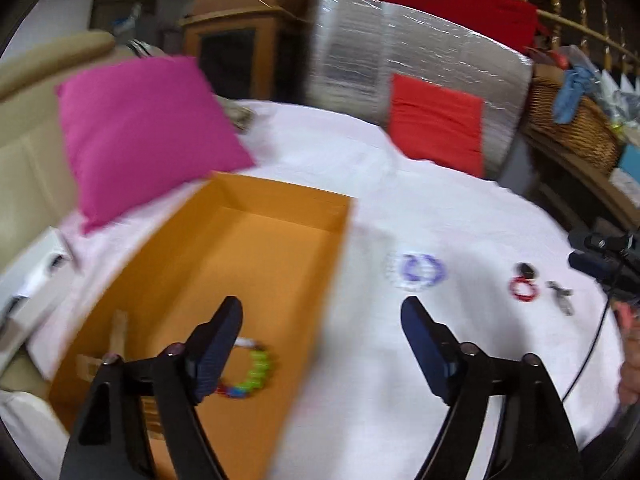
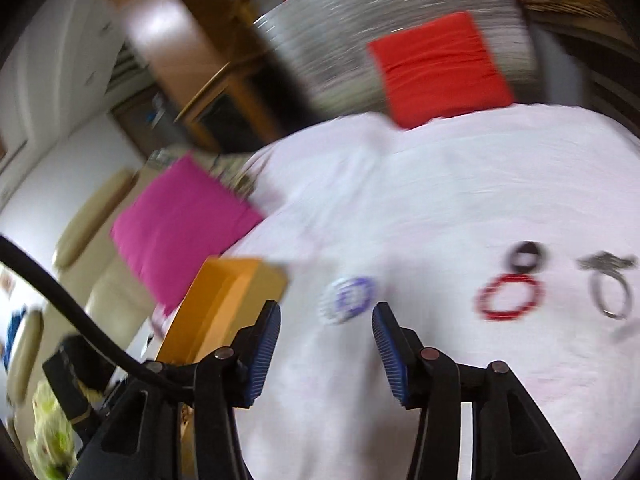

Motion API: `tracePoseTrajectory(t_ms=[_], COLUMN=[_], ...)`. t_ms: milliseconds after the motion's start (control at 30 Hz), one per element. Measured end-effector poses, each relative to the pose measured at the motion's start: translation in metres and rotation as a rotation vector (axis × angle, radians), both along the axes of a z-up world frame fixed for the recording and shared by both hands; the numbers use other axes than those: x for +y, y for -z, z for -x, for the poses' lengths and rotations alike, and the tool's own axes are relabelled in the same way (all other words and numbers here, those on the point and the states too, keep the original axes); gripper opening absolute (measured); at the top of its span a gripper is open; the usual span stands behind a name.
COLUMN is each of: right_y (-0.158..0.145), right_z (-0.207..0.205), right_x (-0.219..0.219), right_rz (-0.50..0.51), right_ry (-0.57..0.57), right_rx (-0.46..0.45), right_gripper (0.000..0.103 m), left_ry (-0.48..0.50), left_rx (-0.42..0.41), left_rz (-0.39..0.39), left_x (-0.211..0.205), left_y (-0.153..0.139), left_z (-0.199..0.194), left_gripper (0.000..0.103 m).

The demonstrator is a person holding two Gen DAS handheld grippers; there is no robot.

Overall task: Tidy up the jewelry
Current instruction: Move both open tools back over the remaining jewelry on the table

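An open orange box [image 1: 256,240] sits on the white sheet, and a bracelet of green and mixed-colour beads [image 1: 252,372] lies inside it. My left gripper [image 1: 322,312] hangs open over the box's right wall, with nothing between its fingers. On the sheet to the right lie a purple-and-white bracelet [image 1: 416,272], a red bracelet [image 1: 523,288], a small black ring [image 1: 526,270] and a silver piece [image 1: 562,296]. My right gripper [image 2: 326,316] is open and empty, just short of the purple-and-white bracelet [image 2: 348,300]. The red bracelet [image 2: 508,298], black ring [image 2: 526,258] and silver ring [image 2: 608,288] lie right of it.
A pink cushion [image 1: 144,132] leans behind the box and a red cushion [image 1: 436,124] stands at the back against a silver-wrapped bulk [image 1: 360,60]. A wicker basket [image 1: 572,120] sits at the far right. A person's hand [image 1: 630,344] and a black cable show at the right edge.
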State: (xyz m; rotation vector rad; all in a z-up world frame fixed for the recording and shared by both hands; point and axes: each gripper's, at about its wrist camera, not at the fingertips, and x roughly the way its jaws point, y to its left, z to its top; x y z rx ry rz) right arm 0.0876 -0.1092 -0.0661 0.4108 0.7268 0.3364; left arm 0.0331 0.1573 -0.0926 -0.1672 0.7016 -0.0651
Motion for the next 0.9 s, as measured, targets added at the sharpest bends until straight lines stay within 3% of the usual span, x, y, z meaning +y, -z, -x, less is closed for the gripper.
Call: tracePoseTrajectory(t_ms=[133,233,367,500,567,767,900], right_y=[0.005,0.013,0.018,0.021,0.022,0.039,0.060], right_z=[0.011,0.015,0.016,0.020,0.024,0.027,0.009], right_x=[-0.062,-0.112,-0.164,-0.195,-0.209,-0.243,-0.253], right_rz=[-0.059,-0.127,-0.209,-0.250,-0.258,-0.237,-0.169], right_ry=[0.111,0.200,0.290,0.344,0.370,0.447,0.445], right_rx=[-0.002,0.010,0.045,0.064,0.069,0.126,0.220], right_gripper=[0.053,0.053,0.053,0.053,0.053,0.053,0.052], left_ry=[0.067,0.123,0.153,0.109,0.102,0.136,0.199], left_rx=[0.182,0.264,0.246,0.133,0.115,0.153,0.153], left_rz=[0.159,0.186,0.030,-0.137,-0.187,-0.141,-0.172], left_x=[-0.027,-0.049,-0.079,-0.096,-0.098,-0.095,-0.106], left_y=[0.023,0.036,0.035,0.023,0.022,0.038,0.051], left_z=[-0.024,-0.036,-0.044,-0.052,-0.058,-0.099,-0.112], left_gripper=[0.083,0.083,0.083,0.083,0.083,0.083,0.083])
